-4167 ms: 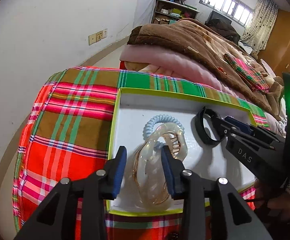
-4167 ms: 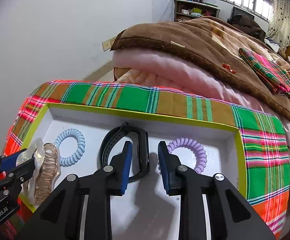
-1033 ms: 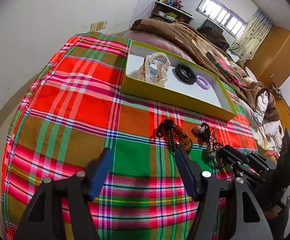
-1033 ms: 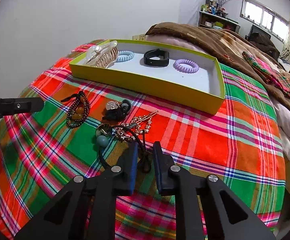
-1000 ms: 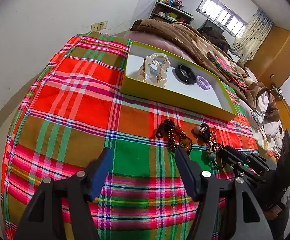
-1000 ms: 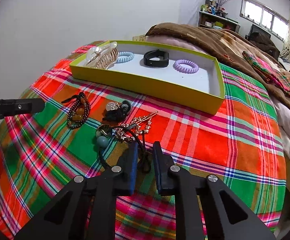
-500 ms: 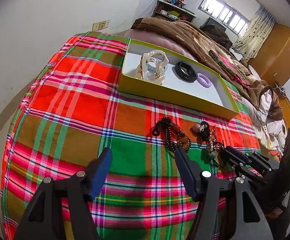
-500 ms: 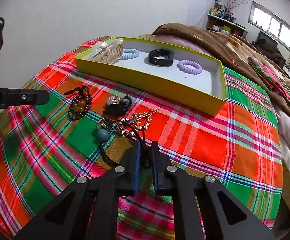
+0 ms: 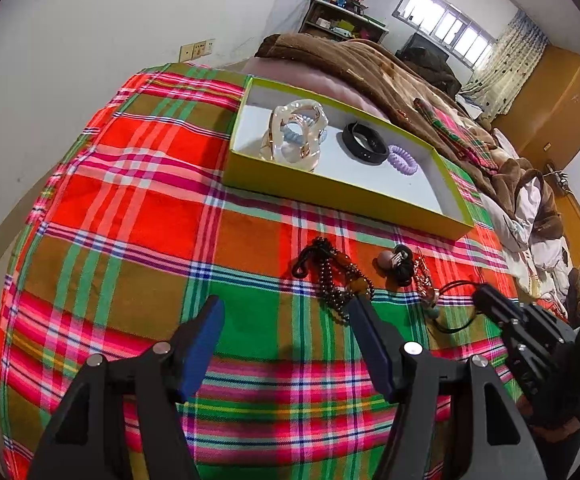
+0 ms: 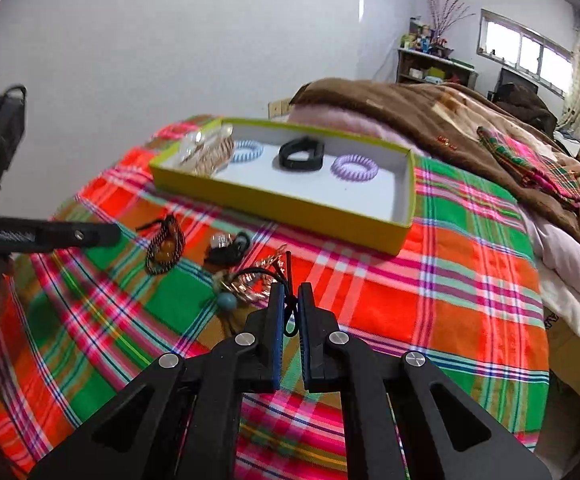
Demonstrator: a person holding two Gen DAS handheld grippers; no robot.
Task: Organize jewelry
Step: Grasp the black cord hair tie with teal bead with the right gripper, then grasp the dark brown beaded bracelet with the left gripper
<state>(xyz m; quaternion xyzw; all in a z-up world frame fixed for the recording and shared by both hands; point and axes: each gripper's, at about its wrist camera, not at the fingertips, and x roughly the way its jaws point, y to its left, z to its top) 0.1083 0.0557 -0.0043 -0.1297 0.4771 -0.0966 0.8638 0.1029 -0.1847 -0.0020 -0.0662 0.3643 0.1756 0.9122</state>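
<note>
Scanning big to small: the red-green plaid cloth (image 9: 138, 208) covers the bed; the shallow yellow-green cardboard tray with a white floor (image 10: 290, 210) sits on its far side.

Tray contents, left to right in the right wrist view: clear-amber plastic claw clip (image 10: 206, 150), pale blue spiral hair tie (image 10: 247, 151), black wristband (image 10: 302, 154), lilac spiral hair tie (image 10: 354, 167).

Loose on the cloth, near side of the tray: dark beaded bracelet with amber beads (image 9: 332, 276), black hair tie with a round charm (image 9: 396, 262), and a rose-gold chain tangled with a thin black cord carrying a teal bead (image 10: 250, 284).

Change vs 1.0 s ago: the right gripper (image 10: 290, 312) has narrowed from a small gap to a clench on the black cord, and the bundle now looks slightly drawn up. My read: pickup secured, next is the carry to the tray's free right end.

Left gripper (image 9: 286, 336) is spread wide, holding nothing, hovering low over the cloth just short of the beaded bracelet.

Unclear: right view is motion-blurred. Can't tell whether the chain is tied to the cord or merely lying on it, so it may drag or drop. Clip partly hides the blue tie in the left view.
</note>
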